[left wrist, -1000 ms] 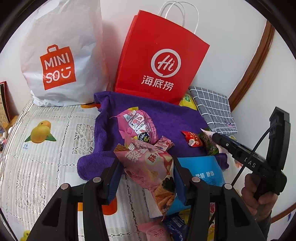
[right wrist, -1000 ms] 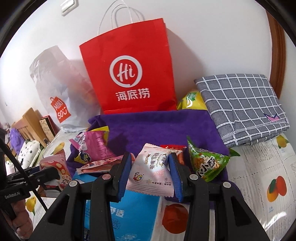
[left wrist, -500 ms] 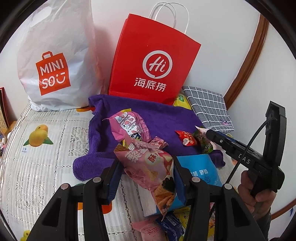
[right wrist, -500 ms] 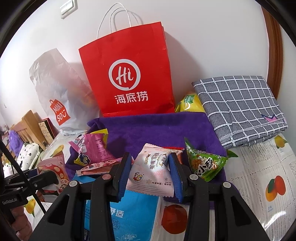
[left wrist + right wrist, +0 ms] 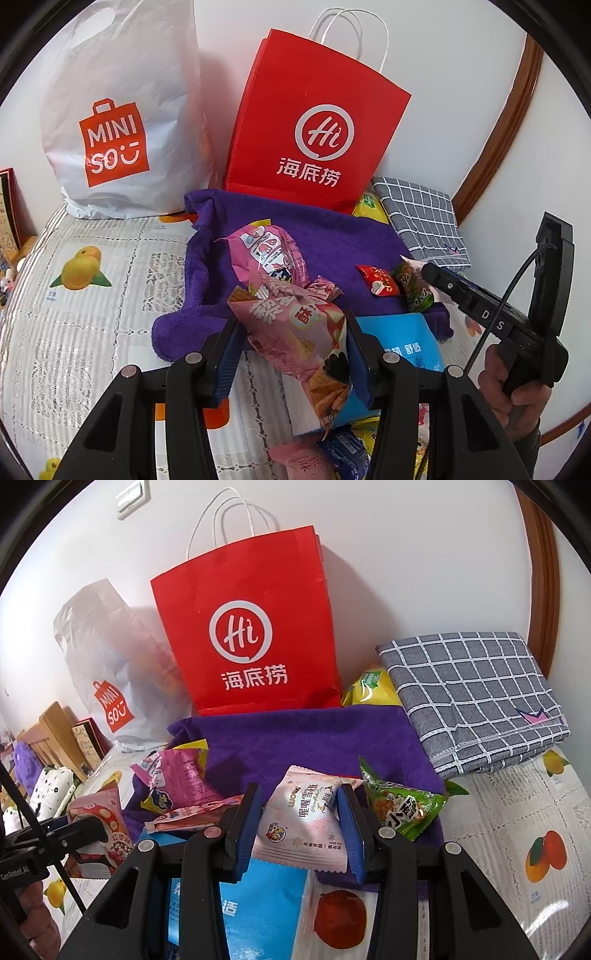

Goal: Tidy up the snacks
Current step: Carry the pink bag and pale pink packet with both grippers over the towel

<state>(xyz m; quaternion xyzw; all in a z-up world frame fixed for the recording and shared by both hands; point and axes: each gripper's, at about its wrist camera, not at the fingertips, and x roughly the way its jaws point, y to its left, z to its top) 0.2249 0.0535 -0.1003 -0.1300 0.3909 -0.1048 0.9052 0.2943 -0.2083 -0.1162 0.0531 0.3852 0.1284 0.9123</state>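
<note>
Snacks are the business: two are lifted and the rest lie loose on a purple towel (image 5: 332,243) spread over the desk (image 5: 92,332). The left gripper (image 5: 291,350) has its fingers (image 5: 227,354) closed on a puffy pink chip bag (image 5: 295,328), its crinkled foil bulging between the blue pads and its tail hanging down over a blue-and-white pack (image 5: 402,347). The right gripper (image 5: 301,819) has its fingers (image 5: 247,827) pinched narrow on a small pale-pink pillow pack (image 5: 303,823), glossy with crimped ends. Both hover above the front edge of the towel, so the step in hand looks like carrying a picked item toward a container. The likeliest targets are the stiff red paper bag (image 5: 251,627) with white cord handles and the soft, wrinkled white plastic bag (image 5: 122,110), both standing against the wall behind the towel. The next move calls for lifting each packet over a bag's mouth before letting go; the limp plastic bag may need holding open. Left on the towel are a long pink wrapper (image 5: 269,251), a small red sachet (image 5: 376,280) and a green triangular pouch (image 5: 402,808). A folded grey checked cloth (image 5: 472,698) lies to the right.
</note>
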